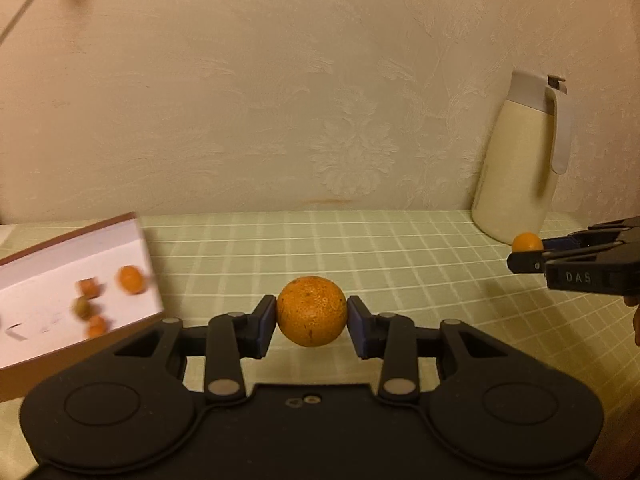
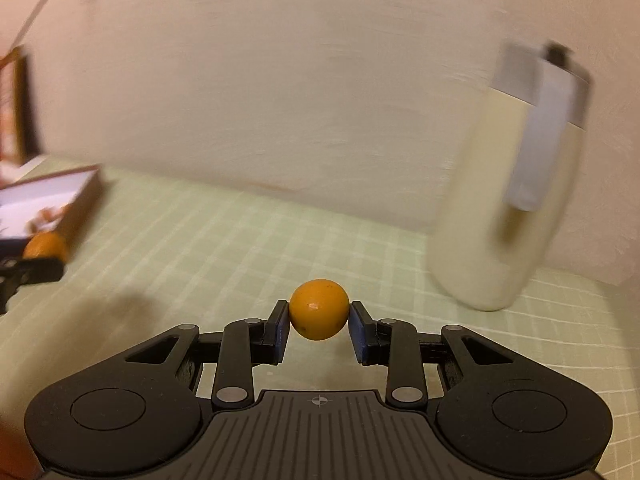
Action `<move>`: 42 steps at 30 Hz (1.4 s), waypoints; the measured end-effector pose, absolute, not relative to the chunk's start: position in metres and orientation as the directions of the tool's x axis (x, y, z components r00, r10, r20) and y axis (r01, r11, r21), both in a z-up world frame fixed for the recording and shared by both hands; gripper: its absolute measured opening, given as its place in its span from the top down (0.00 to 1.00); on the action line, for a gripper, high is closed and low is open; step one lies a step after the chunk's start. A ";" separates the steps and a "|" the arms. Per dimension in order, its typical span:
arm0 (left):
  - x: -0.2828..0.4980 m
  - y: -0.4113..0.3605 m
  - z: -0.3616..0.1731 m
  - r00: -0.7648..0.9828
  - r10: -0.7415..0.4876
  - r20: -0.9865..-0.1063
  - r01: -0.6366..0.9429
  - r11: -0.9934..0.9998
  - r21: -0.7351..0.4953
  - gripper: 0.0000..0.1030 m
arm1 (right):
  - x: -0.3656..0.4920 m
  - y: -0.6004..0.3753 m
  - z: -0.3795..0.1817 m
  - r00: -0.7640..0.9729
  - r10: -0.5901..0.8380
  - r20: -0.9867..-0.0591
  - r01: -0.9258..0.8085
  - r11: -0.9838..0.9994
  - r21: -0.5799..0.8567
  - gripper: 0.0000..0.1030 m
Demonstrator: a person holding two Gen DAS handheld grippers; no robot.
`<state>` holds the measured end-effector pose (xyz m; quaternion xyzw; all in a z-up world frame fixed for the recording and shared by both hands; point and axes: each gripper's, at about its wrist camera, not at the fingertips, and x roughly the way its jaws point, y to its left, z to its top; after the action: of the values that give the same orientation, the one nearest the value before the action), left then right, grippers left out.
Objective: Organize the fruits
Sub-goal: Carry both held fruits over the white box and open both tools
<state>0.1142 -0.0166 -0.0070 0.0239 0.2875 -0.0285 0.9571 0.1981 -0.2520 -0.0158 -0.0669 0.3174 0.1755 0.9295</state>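
My left gripper (image 1: 312, 314) is shut on a rough-skinned orange (image 1: 312, 311), held above the green checked tablecloth (image 1: 360, 248). To its left lies a shallow box (image 1: 48, 256) with a white inside, and several small fruits (image 1: 130, 279) rest in it. My right gripper (image 2: 319, 316) is shut on a smaller, smooth orange fruit (image 2: 319, 309). In the left wrist view that right gripper (image 1: 520, 254) comes in from the right edge with its small fruit (image 1: 527, 242). The right wrist view shows the left gripper's orange (image 2: 44, 245) at the left edge, in front of the box (image 2: 60, 188).
A cream jug (image 1: 520, 160) with a grey lid and handle stands at the back right against the patterned wall; it looms close on the right in the right wrist view as the jug (image 2: 500, 200). A framed object (image 2: 16, 108) leans at the far left.
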 end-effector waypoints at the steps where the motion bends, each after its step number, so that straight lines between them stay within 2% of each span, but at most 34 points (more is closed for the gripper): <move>1: 0.108 -0.010 -0.005 0.836 -0.023 -0.548 0.054 0.998 0.040 0.72 | 0.192 -0.243 -0.012 0.730 0.308 -0.611 -0.393 0.919 -0.006 0.69; 8: 0.072 0.068 0.006 0.828 0.149 -0.540 -0.127 0.989 0.078 0.72 | 0.177 -0.186 0.007 0.695 0.417 -0.586 -0.499 0.866 0.024 0.69; 14: 0.049 0.130 0.011 0.800 0.261 -0.540 -0.276 0.960 0.056 0.72 | 0.162 -0.123 0.014 0.630 0.507 -0.588 -0.599 0.799 0.047 0.69; 23: 0.029 0.180 0.021 0.794 0.337 -0.506 -0.362 0.931 0.051 0.72 | 0.154 -0.029 0.018 0.561 0.606 -0.564 -0.691 0.718 0.084 0.69; 27: 0.029 0.206 0.024 0.794 0.372 -0.481 -0.393 0.918 0.061 0.72 | 0.162 0.002 0.018 0.561 0.616 -0.552 -0.703 0.707 0.076 0.69; 42: 0.059 0.262 0.022 0.781 0.403 -0.478 -0.451 0.892 0.015 0.72 | 0.213 0.063 0.014 0.576 0.615 -0.539 -0.677 0.728 0.109 0.69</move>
<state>0.0595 0.2616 0.0222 -0.0501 0.2416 0.2266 0.9422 0.2127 0.0629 0.0136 -0.0543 0.2816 0.3646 0.8859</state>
